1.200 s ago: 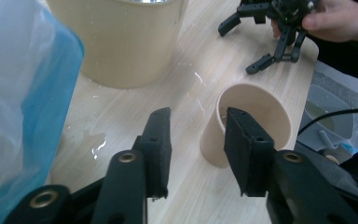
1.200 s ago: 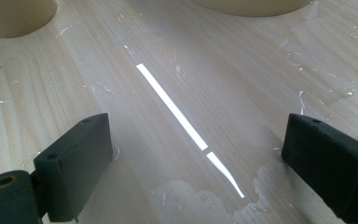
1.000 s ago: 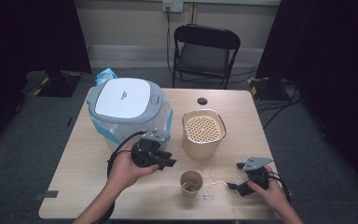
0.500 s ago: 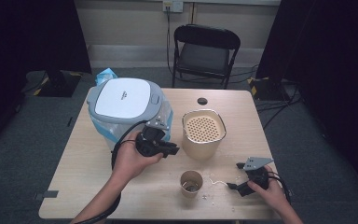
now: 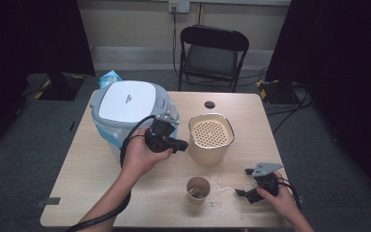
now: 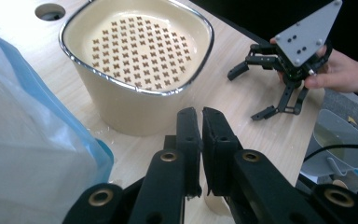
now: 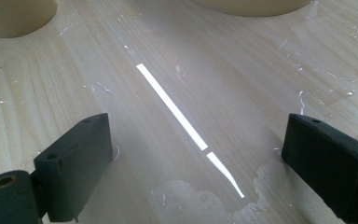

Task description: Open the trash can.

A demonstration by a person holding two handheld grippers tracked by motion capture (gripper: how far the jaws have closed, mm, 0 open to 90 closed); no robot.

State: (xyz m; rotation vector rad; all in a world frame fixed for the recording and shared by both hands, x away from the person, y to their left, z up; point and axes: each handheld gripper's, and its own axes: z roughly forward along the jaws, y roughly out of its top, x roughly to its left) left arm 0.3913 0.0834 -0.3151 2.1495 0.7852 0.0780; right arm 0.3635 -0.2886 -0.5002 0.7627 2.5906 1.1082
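Note:
A beige pot with a perforated insert stands mid-table. My left gripper is held just left of it with both jaws pressed together and nothing between them. A paper cup sits near the front edge. At the front right, my right gripper rests low over the table, open wide. A thin white strip lies on the wet wood between its pads.
A white-lidded cooker wrapped in a clear and blue plastic bag fills the back left. The table has a cable hole. Water drops and scraps lie near the cup. A black chair stands behind the table.
My left hand has carried its gripper away from the front, up beside the cooker and toward the beige pot. The right gripper has stayed put.

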